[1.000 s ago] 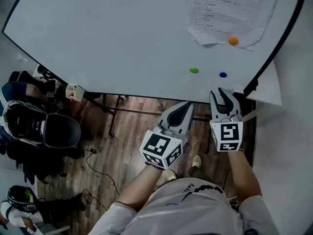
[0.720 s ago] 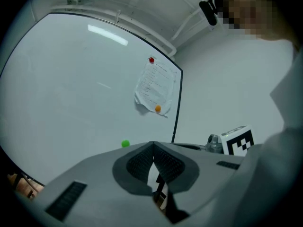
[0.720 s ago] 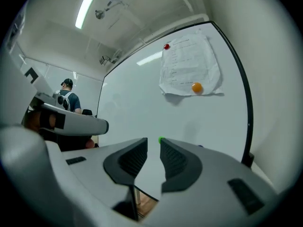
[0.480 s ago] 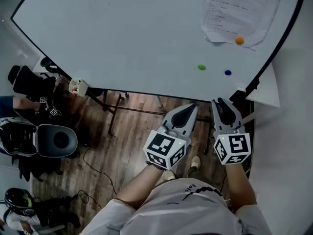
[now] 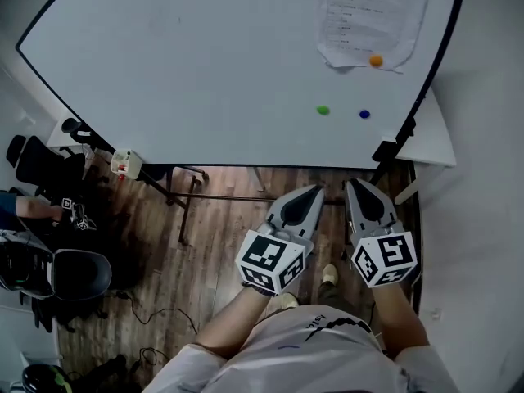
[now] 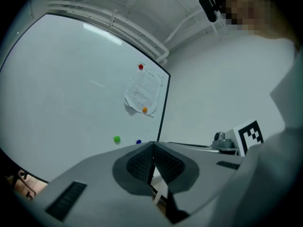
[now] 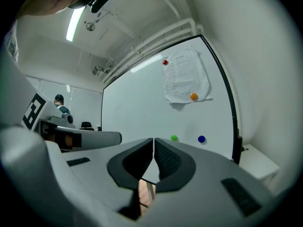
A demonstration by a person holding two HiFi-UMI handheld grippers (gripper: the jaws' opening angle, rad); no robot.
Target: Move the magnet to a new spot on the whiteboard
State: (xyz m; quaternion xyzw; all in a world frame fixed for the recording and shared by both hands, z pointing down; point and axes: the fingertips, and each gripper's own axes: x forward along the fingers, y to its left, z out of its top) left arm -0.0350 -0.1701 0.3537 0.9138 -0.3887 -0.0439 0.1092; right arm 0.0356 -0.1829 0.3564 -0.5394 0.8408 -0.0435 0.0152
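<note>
The whiteboard [image 5: 205, 72] stands ahead of both grippers, clear of their tips. A paper [image 5: 364, 15] hangs on it, far ahead of the right gripper [image 5: 353, 185]. The left gripper [image 5: 317, 189] is held just beside the right one, both short of the board's lower edge. The left jaws are pressed together with nothing in them. The right jaws are closing, nearly meeting, with nothing between them. The green magnet [image 5: 323, 110] sits ahead of the left tips, and the blue magnet [image 5: 364, 114] ahead of the right tips. The orange magnet [image 5: 376, 60] pins the paper's bottom, and the red magnet [image 7: 164, 62] its top.
</note>
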